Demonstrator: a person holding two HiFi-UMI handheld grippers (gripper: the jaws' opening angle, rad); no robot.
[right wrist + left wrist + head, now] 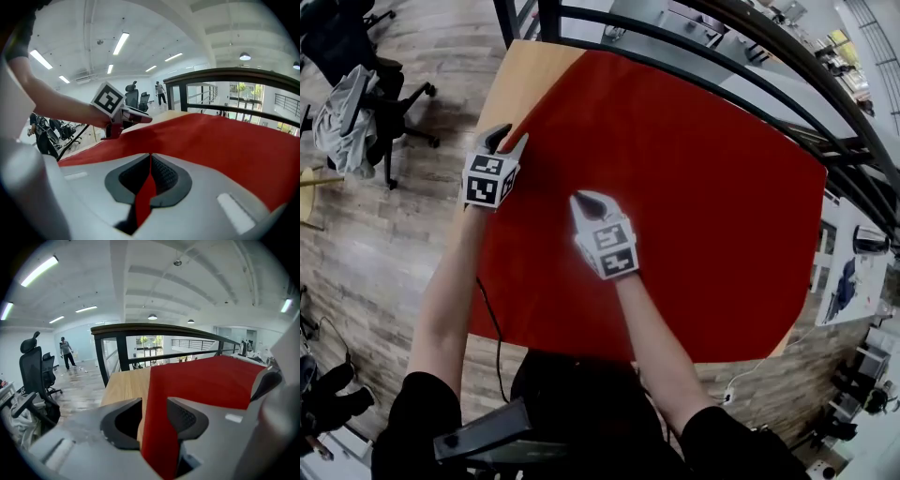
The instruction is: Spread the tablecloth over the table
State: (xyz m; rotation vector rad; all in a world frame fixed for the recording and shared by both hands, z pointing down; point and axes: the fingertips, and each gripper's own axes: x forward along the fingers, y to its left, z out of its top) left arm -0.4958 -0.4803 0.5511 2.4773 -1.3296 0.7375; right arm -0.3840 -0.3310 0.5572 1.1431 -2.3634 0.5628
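The red tablecloth (675, 216) lay over most of the wooden table (530, 75), whose far left corner was bare. The left gripper (507, 142) had its jaws apart with the cloth's edge loose between them; the right gripper (587, 201) was pinched tight on a fold

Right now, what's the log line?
left gripper: open, tablecloth edge between jaws | right gripper: shut on tablecloth | table: left edge uncovered

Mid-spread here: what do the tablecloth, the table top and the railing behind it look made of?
Tablecloth: thin red fabric, probably; matte, it ripples and folds softly.
Table top: light wood or wood-look laminate, smooth, with faint grain; which, I cannot tell.
Railing: likely dark painted metal, slim rigid bars with a slight sheen.
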